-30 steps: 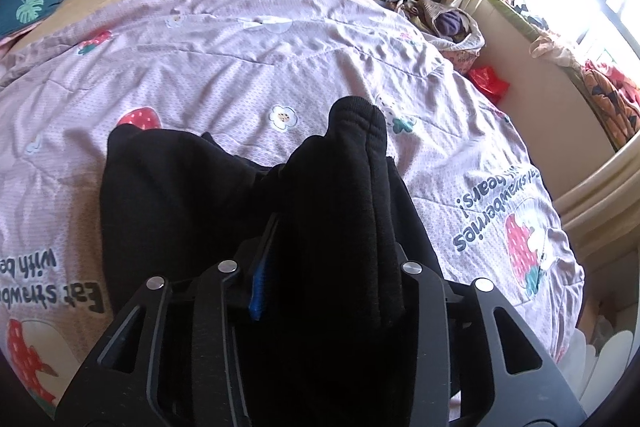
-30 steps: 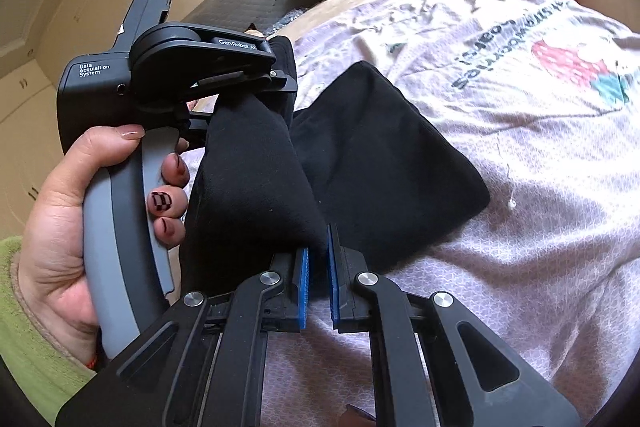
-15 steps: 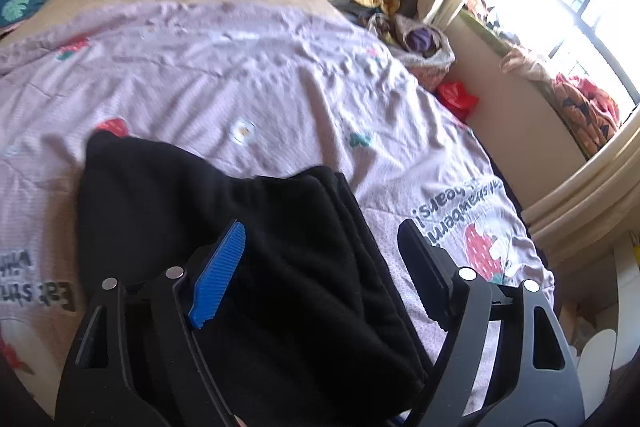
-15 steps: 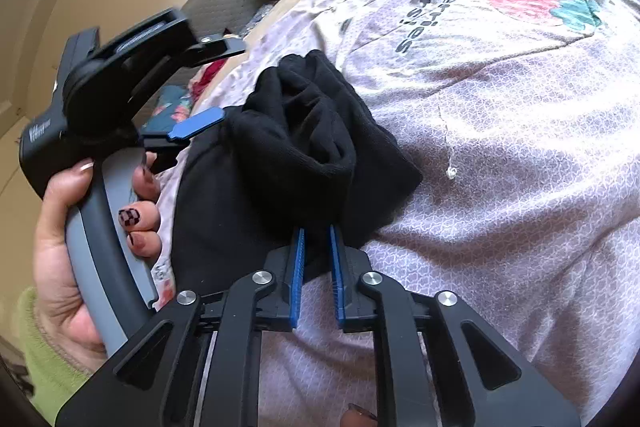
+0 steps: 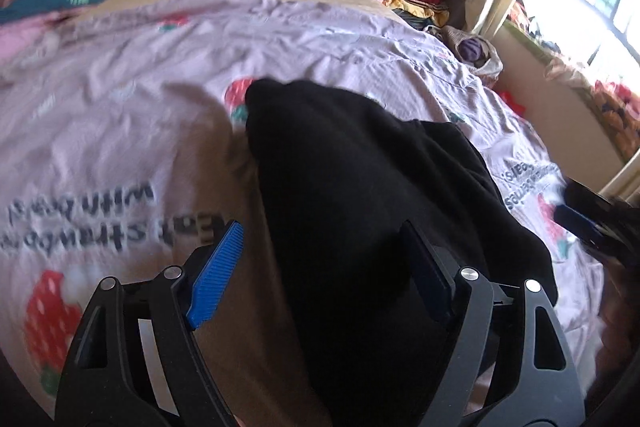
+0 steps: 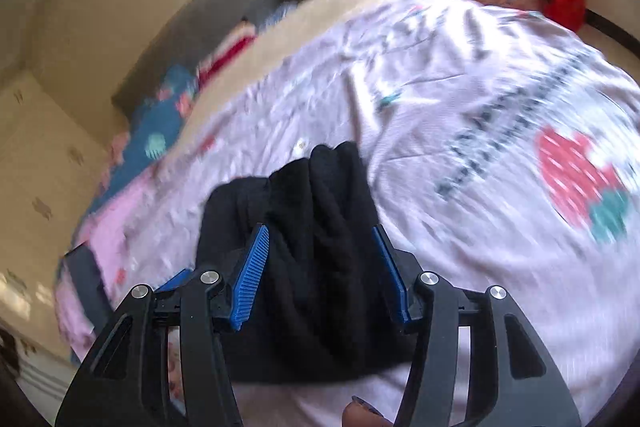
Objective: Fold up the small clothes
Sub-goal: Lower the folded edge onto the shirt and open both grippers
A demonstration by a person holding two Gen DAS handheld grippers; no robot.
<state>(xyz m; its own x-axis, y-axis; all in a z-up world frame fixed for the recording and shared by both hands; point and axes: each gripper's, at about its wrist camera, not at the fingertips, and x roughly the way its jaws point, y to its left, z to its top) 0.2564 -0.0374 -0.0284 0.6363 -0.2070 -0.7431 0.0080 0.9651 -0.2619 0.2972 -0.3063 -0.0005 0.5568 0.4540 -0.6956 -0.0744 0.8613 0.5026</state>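
Left gripper (image 5: 320, 275) angled downward, fingers (image 5: 216, 275) spread wide, pads clamping nothing; black cloth shows in the gap without pad contact. Right gripper (image 6: 320, 271) also angled downward, jaws opening, blue pads clear of the black cloth between them. In the left wrist view the right gripper pokes in blurred at 3 o'clock. In the right wrist view a fingertip (image 6: 360, 413) sits at 6 o'clock.

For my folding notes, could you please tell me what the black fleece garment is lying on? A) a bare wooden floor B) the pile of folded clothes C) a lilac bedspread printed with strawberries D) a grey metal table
C: the black fleece garment rests on the lilac bedspread with strawberry prints.
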